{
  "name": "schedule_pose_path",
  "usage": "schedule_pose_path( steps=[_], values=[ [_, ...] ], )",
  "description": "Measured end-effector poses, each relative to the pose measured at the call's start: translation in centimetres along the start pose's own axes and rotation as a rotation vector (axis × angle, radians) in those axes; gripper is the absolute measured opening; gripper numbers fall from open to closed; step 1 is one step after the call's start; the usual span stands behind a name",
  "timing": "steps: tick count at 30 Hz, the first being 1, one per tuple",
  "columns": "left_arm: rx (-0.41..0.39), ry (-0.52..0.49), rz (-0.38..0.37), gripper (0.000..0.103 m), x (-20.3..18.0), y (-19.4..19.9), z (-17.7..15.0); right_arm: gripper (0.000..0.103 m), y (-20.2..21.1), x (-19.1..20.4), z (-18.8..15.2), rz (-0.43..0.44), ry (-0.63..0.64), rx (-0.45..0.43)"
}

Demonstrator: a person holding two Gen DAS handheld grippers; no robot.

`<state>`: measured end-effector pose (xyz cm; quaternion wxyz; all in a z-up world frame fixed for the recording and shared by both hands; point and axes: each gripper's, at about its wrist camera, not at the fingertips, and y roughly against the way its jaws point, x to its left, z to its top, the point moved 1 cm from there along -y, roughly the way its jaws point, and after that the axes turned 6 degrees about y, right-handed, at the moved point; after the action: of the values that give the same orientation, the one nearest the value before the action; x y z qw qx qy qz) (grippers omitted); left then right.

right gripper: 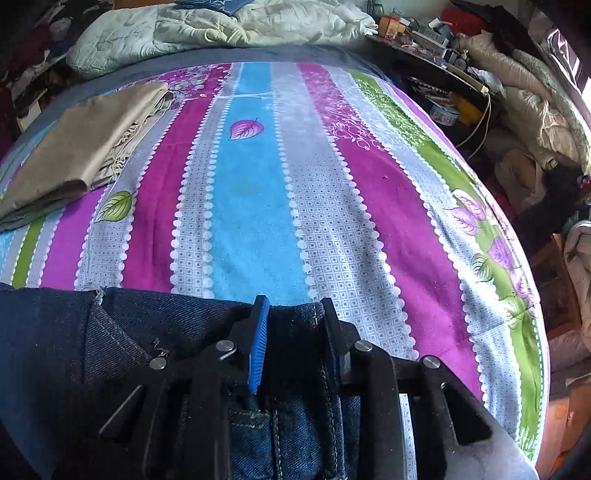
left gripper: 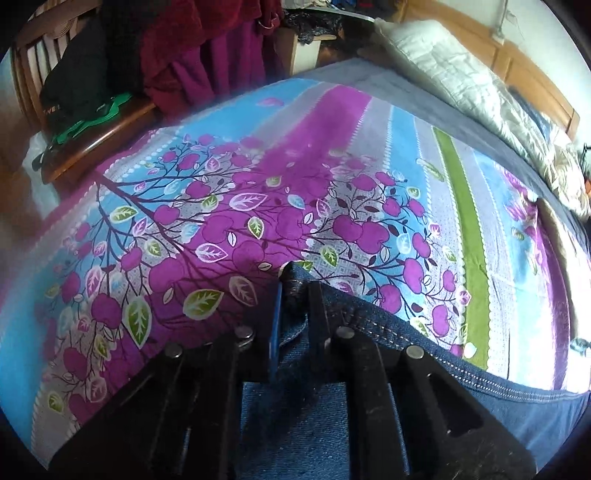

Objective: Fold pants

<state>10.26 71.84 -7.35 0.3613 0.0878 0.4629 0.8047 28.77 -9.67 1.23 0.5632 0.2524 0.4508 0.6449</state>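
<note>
Dark blue denim jeans (left gripper: 388, 332) lie at the near edge of a bed with a purple, blue and green patterned sheet (left gripper: 258, 206). My left gripper (left gripper: 295, 291) is shut on a seamed corner of the jeans, the cloth bunched between its black fingers. In the right wrist view the jeans (right gripper: 122, 325) spread to the left, and my right gripper (right gripper: 293, 306) is shut on their waistband edge beside a belt loop. The cloth fills the gap between the blue-padded finger and the black one.
Folded tan trousers (right gripper: 77, 155) lie at the far left of the bed. A pale quilt (right gripper: 207, 33) is heaped along the headboard side. A wooden chair (left gripper: 85, 122) piled with clothes stands left of the bed. Cluttered shelves and bedding (right gripper: 517, 96) crowd the right side.
</note>
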Motion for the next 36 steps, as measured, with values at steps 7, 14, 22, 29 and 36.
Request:
schedule_pose_path(
  steps=[7,14,22,29,36],
  values=[
    [-0.067,0.060,-0.098,0.012,1.3,3.8,0.4,0.027,9.9,-1.1,-1.9,0.042,-0.092,-0.164],
    [-0.218,0.123,-0.301,0.011,5.7,14.6,-2.4,0.027,21.6,-2.7,-11.4,0.111,-0.225,-0.219],
    [-0.275,0.300,-0.439,0.011,17.5,24.7,-12.8,0.027,25.1,-5.7,-26.5,0.156,-0.439,-0.133],
    [-0.113,0.304,-0.301,0.017,21.5,22.2,-21.0,0.047,21.8,-5.6,-34.0,0.198,-0.589,-0.075],
    [-0.165,0.529,-0.320,0.025,25.1,24.5,-22.6,0.056,23.2,-5.2,-37.3,0.365,-0.701,-0.081]
  ],
)
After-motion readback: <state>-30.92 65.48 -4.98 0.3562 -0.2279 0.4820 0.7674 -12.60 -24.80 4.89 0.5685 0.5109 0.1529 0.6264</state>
